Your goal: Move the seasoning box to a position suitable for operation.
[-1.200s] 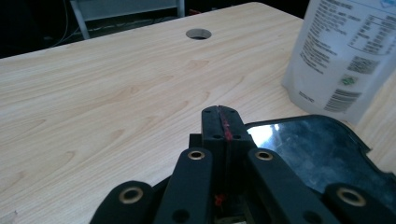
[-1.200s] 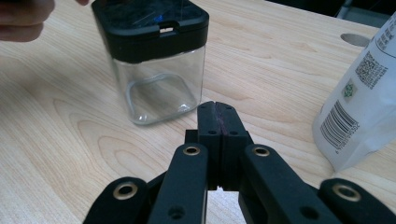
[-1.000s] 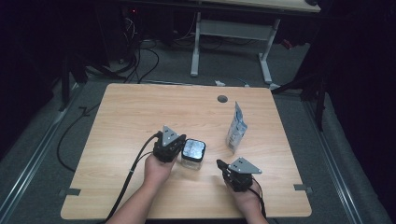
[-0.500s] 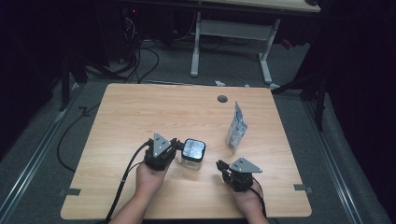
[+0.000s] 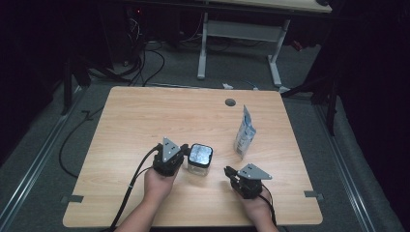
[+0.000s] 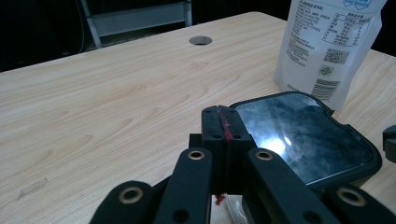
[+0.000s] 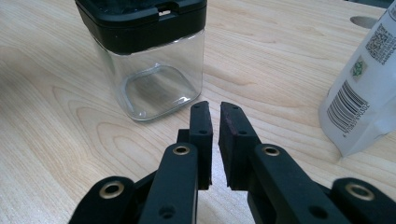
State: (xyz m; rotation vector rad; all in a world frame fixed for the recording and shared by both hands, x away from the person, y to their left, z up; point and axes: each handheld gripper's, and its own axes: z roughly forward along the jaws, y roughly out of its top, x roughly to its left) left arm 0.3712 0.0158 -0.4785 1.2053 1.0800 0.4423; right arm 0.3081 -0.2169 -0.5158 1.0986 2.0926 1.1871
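Observation:
A clear square jar with a black lid (image 5: pixel 199 157) stands on the wooden table (image 5: pixel 140 116), and it looks empty in the right gripper view (image 7: pixel 149 70). My left gripper (image 5: pixel 185 151) is shut with nothing between its pads; in its own view (image 6: pixel 224 122) the tips sit at the left edge of the lid (image 6: pixel 303 135). My right gripper (image 5: pixel 230 172) lies lower right of the jar and points at it. Its jaws (image 7: pixel 215 121) have just been opening and stand a narrow gap apart, with nothing between them. A white printed pouch (image 5: pixel 244 131) stands upright to the right of the jar.
A round cable hole (image 5: pixel 230 102) sits near the table's far edge. A black cable (image 5: pixel 135 183) trails from the left gripper off the front edge. A metal desk frame (image 5: pixel 237 34) and cables lie on the floor beyond the table.
My left gripper has drawn back a little to the left from the jar. The jar, pouch and right hand have kept their places.

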